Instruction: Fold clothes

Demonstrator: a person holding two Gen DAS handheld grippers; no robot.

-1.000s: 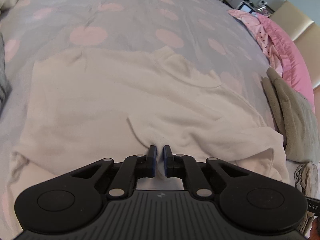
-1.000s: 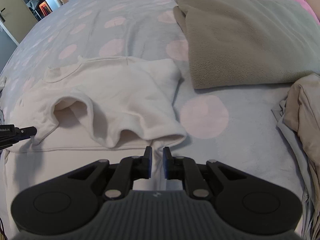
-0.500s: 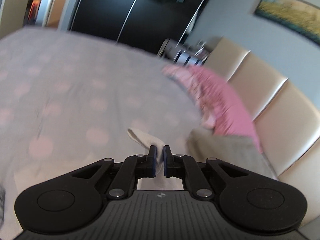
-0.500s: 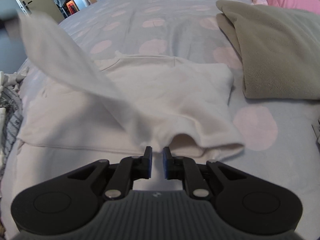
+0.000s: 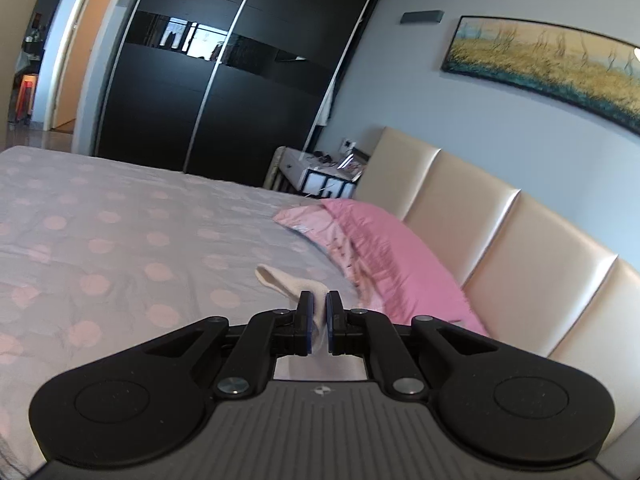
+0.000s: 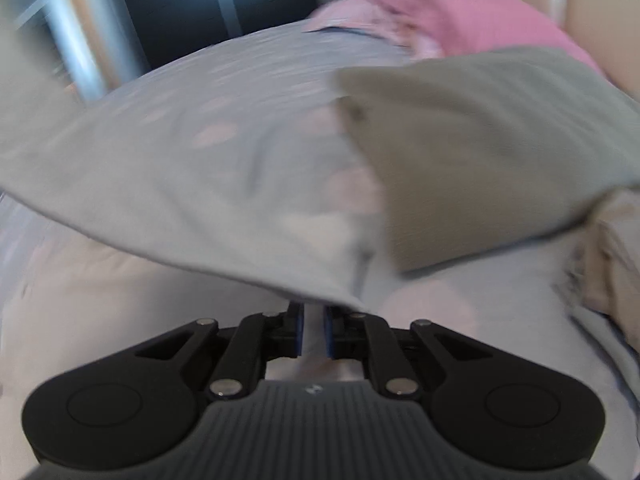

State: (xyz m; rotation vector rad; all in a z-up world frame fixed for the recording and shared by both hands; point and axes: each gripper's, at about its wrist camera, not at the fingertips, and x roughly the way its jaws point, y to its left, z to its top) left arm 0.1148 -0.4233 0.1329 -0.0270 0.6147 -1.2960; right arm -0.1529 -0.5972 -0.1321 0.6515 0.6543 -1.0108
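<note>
Working over the spotted bed (image 5: 120, 240), on the side away from the pink pillow (image 5: 384, 256). Lifting the cream garment (image 6: 180, 200) clear of the sheet as one wide, sagging span of cloth, stretched across in front of the pillow and hiding part of the view toward it. Probably mid-fold, carrying a gripped edge over.

Could go wrong first through that sag: with so much loose cloth hanging from two small pinch points, may land bunched or doubled rather than flat, spoiling the fold. Could also drape onto the olive folded blanket (image 6: 480, 140) lying just this side of the pillow, or catch the beige pile (image 6: 612, 248) further from the pillow than the blanket, and drag either out of shape.

Pinching only a thin corner in the left gripper (image 5: 318, 308), jaws pressed together on it, a short tip poking out toward the pillow; may slip free under a sharp tug. Pinching another edge in the right gripper (image 6: 312, 312), jaws nearly together with pale cloth between the pads; too blurred to judge how deep the bite goes.

No basket, box or drawer in view holding anything; cannot tell what lies on the small table beyond the pillow
</note>
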